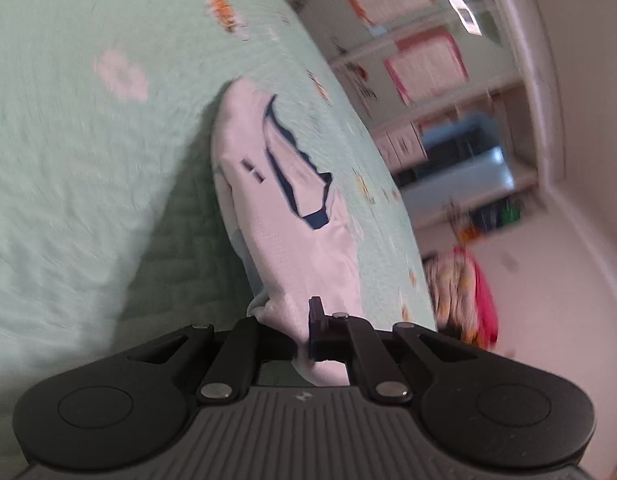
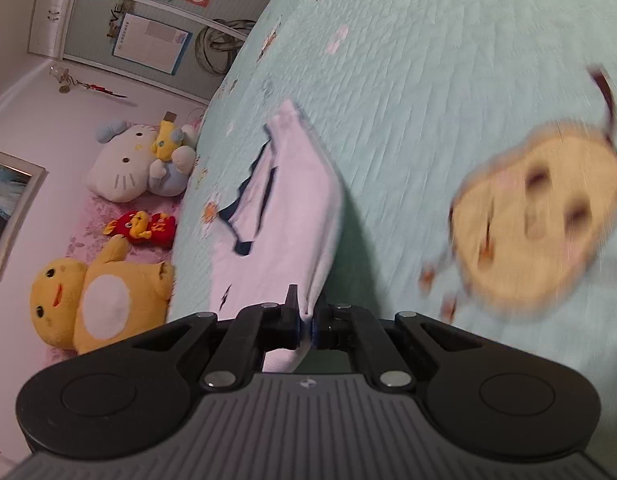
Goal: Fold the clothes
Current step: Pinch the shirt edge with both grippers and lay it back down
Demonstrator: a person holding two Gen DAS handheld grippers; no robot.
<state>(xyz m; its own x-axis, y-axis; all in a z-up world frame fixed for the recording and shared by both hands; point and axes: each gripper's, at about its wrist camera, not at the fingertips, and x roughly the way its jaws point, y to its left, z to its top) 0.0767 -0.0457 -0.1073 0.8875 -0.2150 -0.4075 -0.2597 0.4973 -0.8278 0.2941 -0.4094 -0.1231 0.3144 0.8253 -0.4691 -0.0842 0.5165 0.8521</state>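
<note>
A white garment (image 1: 268,200) with dark blue trim at its collar stretches over a mint-green quilted bedspread (image 1: 88,160). My left gripper (image 1: 304,340) is shut on one corner of it, the cloth bunched between the fingers. In the right wrist view the same white garment (image 2: 284,208) runs away from me, lifted and casting a shadow on the bedspread (image 2: 408,80). My right gripper (image 2: 306,326) is shut on a folded edge of the cloth. Both views are blurred by motion.
Plush toys, a white cat (image 2: 120,168) and a yellow duck (image 2: 96,300), lie on a pink cover beside the bed. A cartoon face print (image 2: 536,220) marks the bedspread. Shelves (image 1: 460,152) and a pink-red bundle (image 1: 468,300) stand past the bed's edge.
</note>
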